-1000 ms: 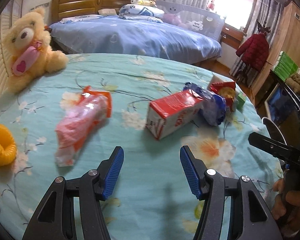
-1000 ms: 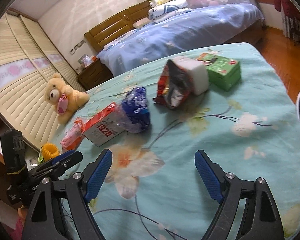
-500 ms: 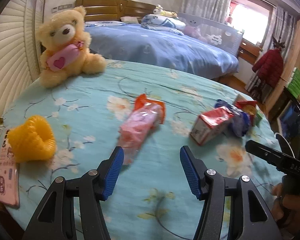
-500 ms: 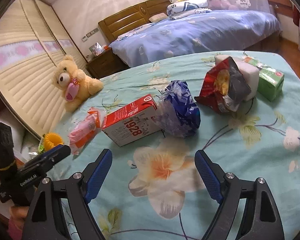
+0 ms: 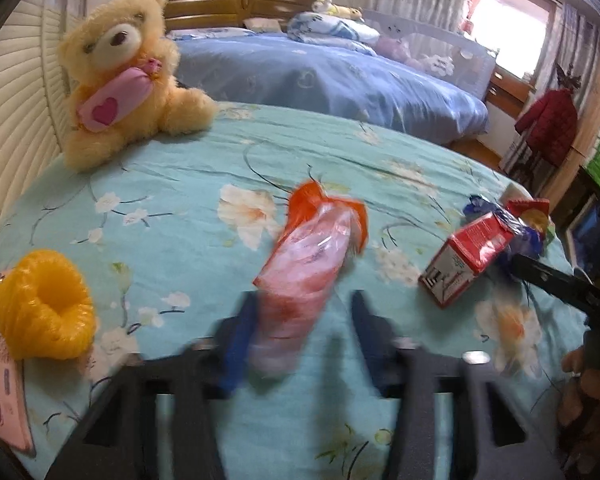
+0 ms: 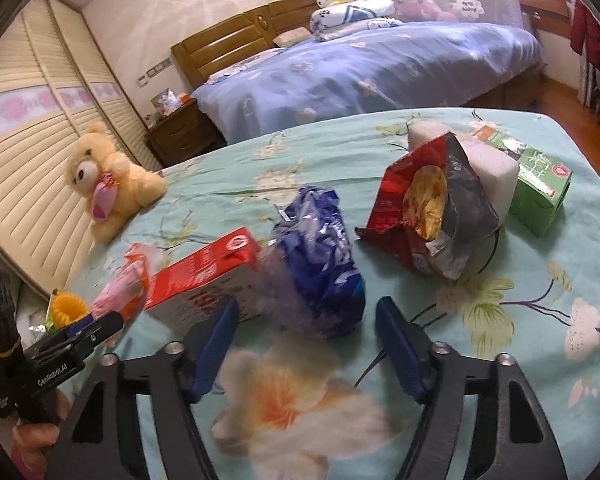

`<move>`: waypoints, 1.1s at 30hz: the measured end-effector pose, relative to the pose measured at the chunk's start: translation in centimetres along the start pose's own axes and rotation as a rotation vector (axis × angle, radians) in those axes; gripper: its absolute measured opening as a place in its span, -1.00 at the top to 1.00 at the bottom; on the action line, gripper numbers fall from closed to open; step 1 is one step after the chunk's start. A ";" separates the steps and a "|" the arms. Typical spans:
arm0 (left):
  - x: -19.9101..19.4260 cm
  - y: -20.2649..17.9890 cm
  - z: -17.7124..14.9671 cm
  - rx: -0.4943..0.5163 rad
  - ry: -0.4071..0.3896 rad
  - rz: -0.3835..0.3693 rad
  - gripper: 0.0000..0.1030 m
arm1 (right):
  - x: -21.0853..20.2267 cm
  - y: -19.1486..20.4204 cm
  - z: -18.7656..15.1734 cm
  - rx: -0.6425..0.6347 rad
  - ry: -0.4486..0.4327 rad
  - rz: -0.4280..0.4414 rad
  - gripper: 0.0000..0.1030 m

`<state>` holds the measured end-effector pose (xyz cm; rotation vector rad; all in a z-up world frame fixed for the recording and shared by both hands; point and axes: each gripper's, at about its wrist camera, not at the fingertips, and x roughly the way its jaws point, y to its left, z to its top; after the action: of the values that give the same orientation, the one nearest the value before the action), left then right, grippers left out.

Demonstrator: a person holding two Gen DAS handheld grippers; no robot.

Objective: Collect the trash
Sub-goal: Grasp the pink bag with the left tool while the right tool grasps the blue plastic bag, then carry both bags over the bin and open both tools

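Trash lies on a teal flowered bedspread [image 5: 204, 208]. A pink and orange wrapper [image 5: 312, 256] points at my left gripper [image 5: 304, 308]. Its near end sits between the blurred blue pads as the jaws close, and the right pad still stands off it. In the right wrist view my right gripper [image 6: 306, 304] straddles the near end of a crumpled blue bag [image 6: 320, 256]. Its jaws are closing too, with a gap left on both sides. A red milk carton [image 6: 204, 280] leans against the bag's left side.
A red chip bag [image 6: 424, 208], a white foam block [image 6: 484, 164] and a green carton [image 6: 540, 184] lie at the far right. A teddy bear [image 5: 120, 76] sits at the back left, a yellow coil [image 5: 40, 308] near the left edge. A second, blue-covered bed stands beyond.
Both grippers have moved forward and down toward the trash. The pink wrapper has come between the left jaws, the blue bag between the right ones. Both pairs of jaws have narrowed.
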<state>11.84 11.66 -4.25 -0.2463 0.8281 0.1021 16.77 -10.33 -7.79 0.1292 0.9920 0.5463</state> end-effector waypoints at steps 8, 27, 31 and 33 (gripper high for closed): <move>-1.2 -0.5 -1.4 0.001 -0.025 -0.023 0.59 | -1.8 -0.1 -0.9 -0.003 -0.030 0.009 0.34; -5.5 -7.4 -3.9 0.121 -0.052 -0.173 0.59 | -10.4 -4.7 -4.8 0.085 -0.116 -0.012 0.37; -5.2 -9.3 -3.9 0.158 -0.040 -0.206 0.59 | -11.7 -6.2 -5.4 0.108 -0.126 -0.028 0.37; -5.0 -10.5 -4.0 0.177 -0.032 -0.218 0.59 | -12.3 -7.1 -5.7 0.123 -0.132 -0.041 0.37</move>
<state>7.59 0.55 -1.28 -0.1659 0.7692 -0.1704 9.50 -23.28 -4.07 0.2509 0.8976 0.4335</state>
